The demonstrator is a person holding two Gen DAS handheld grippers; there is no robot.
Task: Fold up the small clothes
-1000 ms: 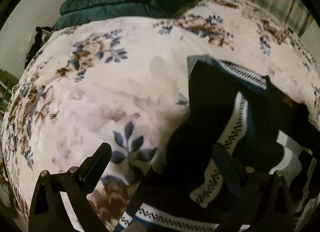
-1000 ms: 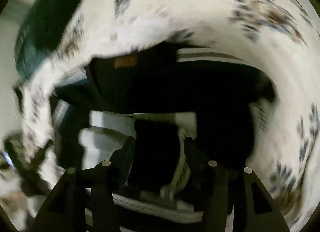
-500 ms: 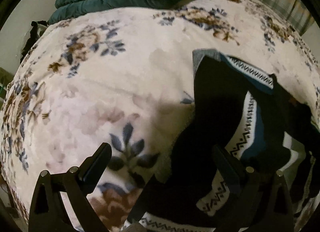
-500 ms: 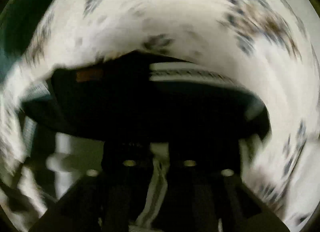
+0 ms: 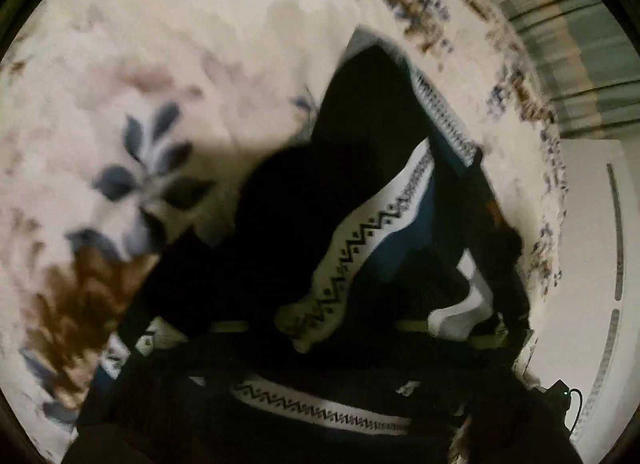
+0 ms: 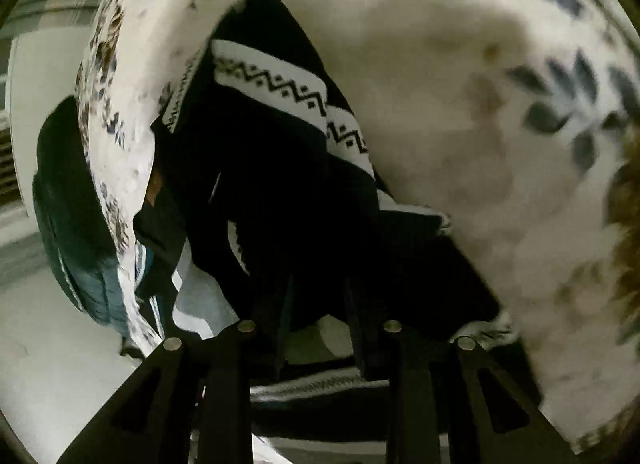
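Observation:
A black garment (image 5: 360,152) with white zigzag-patterned bands lies bunched on a floral blanket (image 5: 200,64). In the left wrist view dark cloth with a patterned band (image 5: 320,412) covers the bottom of the frame and hides my left gripper's fingers. In the right wrist view the same garment (image 6: 280,184) hangs lifted and draped. My right gripper (image 6: 320,328) has its fingers (image 6: 360,328) drawn close together around a fold of the black cloth.
A dark green quilt (image 6: 68,224) lies at the far end of the bed. Striped curtains (image 5: 580,44) and a white wall (image 5: 592,264) lie beyond the bed's edge. A cable and small device (image 5: 564,396) sit at the lower right.
My left gripper dropped close to the garment, and cloth now covers its fingers. My right gripper closed in on the black cloth and swung around, lifting it.

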